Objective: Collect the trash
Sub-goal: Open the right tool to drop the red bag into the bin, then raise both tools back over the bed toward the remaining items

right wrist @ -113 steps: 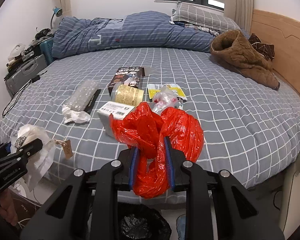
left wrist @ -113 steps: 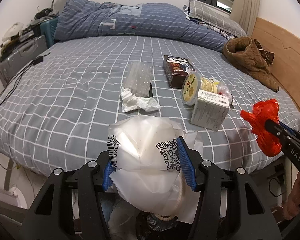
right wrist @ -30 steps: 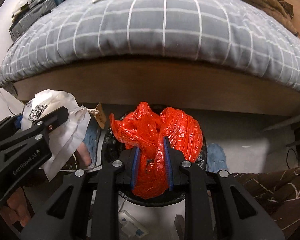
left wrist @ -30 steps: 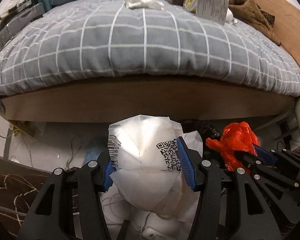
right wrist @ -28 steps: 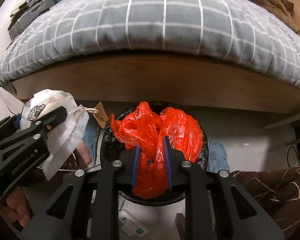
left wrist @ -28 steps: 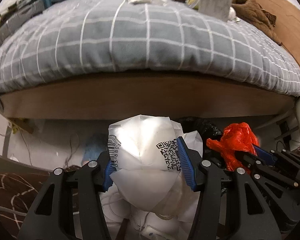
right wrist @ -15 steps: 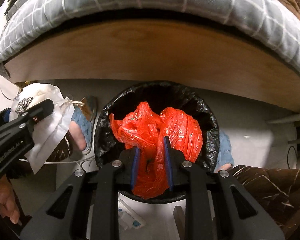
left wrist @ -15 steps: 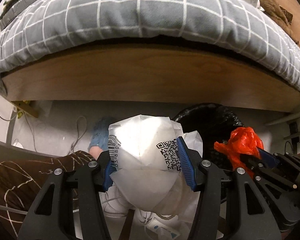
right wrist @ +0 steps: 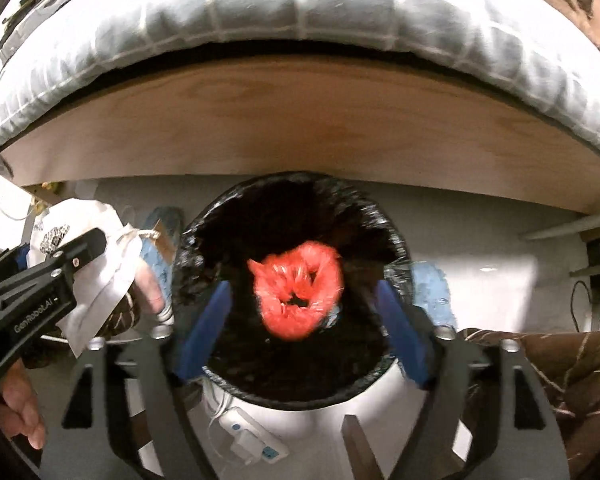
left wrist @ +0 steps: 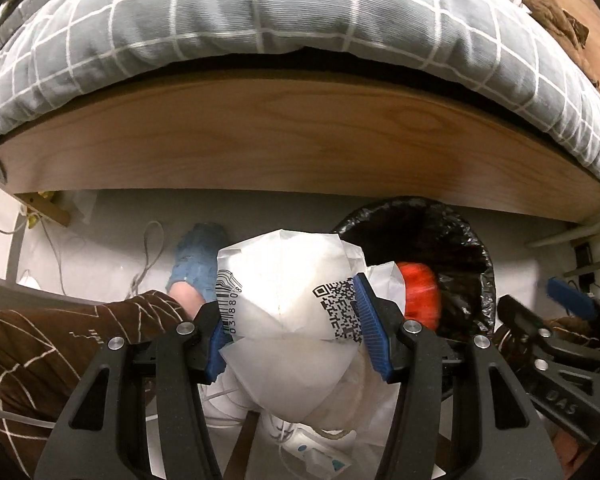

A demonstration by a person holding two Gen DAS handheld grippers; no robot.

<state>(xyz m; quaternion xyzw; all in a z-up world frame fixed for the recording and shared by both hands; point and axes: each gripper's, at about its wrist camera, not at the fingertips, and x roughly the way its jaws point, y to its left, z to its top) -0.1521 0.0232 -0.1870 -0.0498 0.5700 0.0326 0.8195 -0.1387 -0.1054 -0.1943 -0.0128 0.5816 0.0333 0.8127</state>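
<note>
Red bag: the crumpled red plastic bag (right wrist: 298, 290) is loose inside the bin's mouth, blurred, touching neither blue pad of my right tool; in the left wrist view it shows as a red patch (left wrist: 420, 294) inside the bin, just behind the white bag.
Right hand-held gripper: my right hand-held gripper (right wrist: 302, 328) points steeply down over the bin; its jaws have just been opening and stand wide apart, with nothing pressed between them.
Bin: the round bin with a black liner (right wrist: 396, 240) stands on the floor just in front of the bed's wooden side board, directly under my right tool.
White bag: the crumpled white paper bag (left wrist: 284, 312), printed with a barcode and a QR code, sits to the left of the bin, not over its mouth.
Left hand-held gripper: my left hand-held gripper (left wrist: 294, 334) is clamped on the white bag, both blue pads pressing its sides; from the right wrist view it is left of the bin (right wrist: 52, 264), with the bag (right wrist: 96, 248) bulging past its fingers.
Bed: the wooden side board (left wrist: 300, 140) runs behind the bin, with the grey checked bedding (left wrist: 260, 12) hanging over its top edge.
Floor: pale floor (left wrist: 112, 232) around the bin, with a white cable left of it and a small white box with a blue mark (right wrist: 256, 440) on the near side of the bin.
Me: my brown patterned trouser legs (left wrist: 40, 344) and blue slippers (left wrist: 198, 256) flank the bin.
</note>
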